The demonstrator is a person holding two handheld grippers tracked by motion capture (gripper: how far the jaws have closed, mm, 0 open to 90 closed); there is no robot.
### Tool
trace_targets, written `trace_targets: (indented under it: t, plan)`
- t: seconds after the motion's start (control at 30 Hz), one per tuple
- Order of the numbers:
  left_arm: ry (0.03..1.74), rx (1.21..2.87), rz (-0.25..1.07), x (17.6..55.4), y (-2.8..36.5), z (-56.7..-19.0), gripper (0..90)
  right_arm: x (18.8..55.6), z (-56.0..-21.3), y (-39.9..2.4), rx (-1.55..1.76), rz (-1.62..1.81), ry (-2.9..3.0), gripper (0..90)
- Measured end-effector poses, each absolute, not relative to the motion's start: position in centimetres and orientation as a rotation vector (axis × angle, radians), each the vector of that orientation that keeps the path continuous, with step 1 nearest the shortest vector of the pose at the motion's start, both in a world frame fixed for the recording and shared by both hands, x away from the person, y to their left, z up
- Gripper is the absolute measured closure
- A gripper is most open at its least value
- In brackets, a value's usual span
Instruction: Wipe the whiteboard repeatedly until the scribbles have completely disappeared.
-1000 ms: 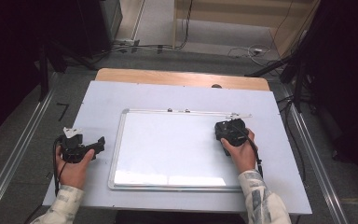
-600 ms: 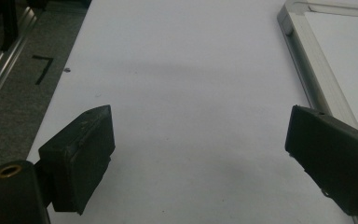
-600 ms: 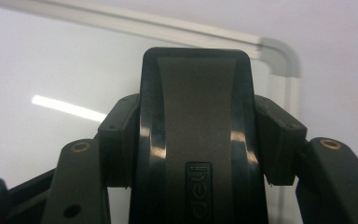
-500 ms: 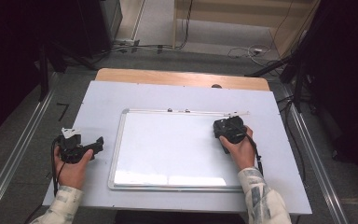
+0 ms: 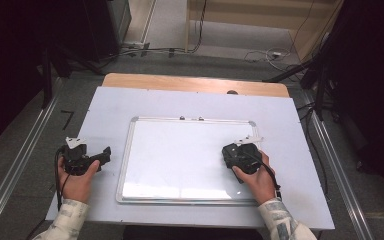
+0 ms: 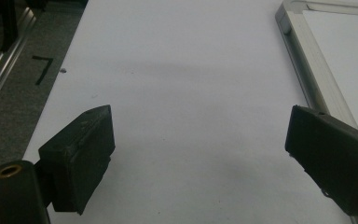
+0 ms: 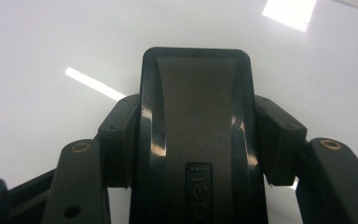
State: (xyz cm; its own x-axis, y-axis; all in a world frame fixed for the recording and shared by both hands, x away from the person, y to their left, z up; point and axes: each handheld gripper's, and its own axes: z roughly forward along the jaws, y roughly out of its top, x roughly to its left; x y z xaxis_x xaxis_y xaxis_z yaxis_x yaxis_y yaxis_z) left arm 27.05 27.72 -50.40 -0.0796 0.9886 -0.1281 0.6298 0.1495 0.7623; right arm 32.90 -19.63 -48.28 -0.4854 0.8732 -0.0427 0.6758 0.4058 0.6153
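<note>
eraser (image 7: 196,135): light, rigid plastic whiteboard eraser, glossy slippery sides, best gripped across its flanks
right claw (image 7: 196,140): clenched on eraser, over whiteboard (image 5: 180,150)
left claw (image 6: 200,154): released, left of whiteboard

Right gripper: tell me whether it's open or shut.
Shut on the eraser: in the right gripper view, the right gripper has both jaws pressed against its sides, over the whiteboard.

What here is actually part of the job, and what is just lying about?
In use:
- whiteboard, lying flat on the table
- black eraser, clamped in the right gripper over the board
- left gripper, jaws apart, beside the board

Lying about:
- two small magnets on the board's top edge
- cables on the floor
- wooden board behind the white table
</note>
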Motion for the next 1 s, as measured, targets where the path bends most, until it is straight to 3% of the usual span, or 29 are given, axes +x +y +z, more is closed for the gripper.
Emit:
trace_targets:
  t: [0.6, 1.0]
  plan:
    - [1.789, 1.552, 0.714, 27.1, 27.8, -50.5, 8.9, 32.4, -43.1, -24.6, 1.507, 0.962, 2.028, 38.5]
    - [1.792, 1.551, 0.716, 27.1, 27.7, -50.5, 8.8, 33.6, -43.9, -24.2, 1.532, 0.892, 2.010, 38.5]
